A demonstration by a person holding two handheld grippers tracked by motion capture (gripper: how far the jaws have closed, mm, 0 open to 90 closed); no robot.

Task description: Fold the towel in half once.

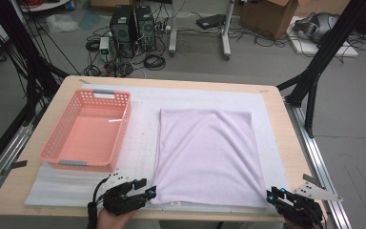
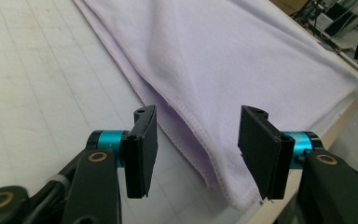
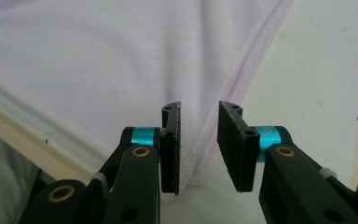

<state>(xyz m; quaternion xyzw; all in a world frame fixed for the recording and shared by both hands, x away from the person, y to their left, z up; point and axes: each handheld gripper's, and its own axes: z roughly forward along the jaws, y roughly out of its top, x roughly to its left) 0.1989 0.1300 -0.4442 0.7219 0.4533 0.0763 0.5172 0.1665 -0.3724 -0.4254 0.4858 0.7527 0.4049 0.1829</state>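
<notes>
A pale lilac towel [image 1: 207,157] is spread flat on a white mat [image 1: 143,138] in the middle of a wooden table [image 1: 286,138], with its near edge running along the table's front edge. An empty pink basket [image 1: 86,131] stands just to its left, apart from it. The towel's two near corners are being addressed, probably so that it can be lifted and folded. The left gripper [image 1: 145,193] is held low at the near left corner, and the right gripper [image 1: 270,195] at the near right corner, both pointed inward and forward from hands at the bottom of the high view. In the left gripper view the jaws stand wide, with the hemmed corner lying between them, unpinched. In the right gripper view the jaws are narrower, straddling the corner's hem, but a gap can be seen and nothing is clamped.
</notes>
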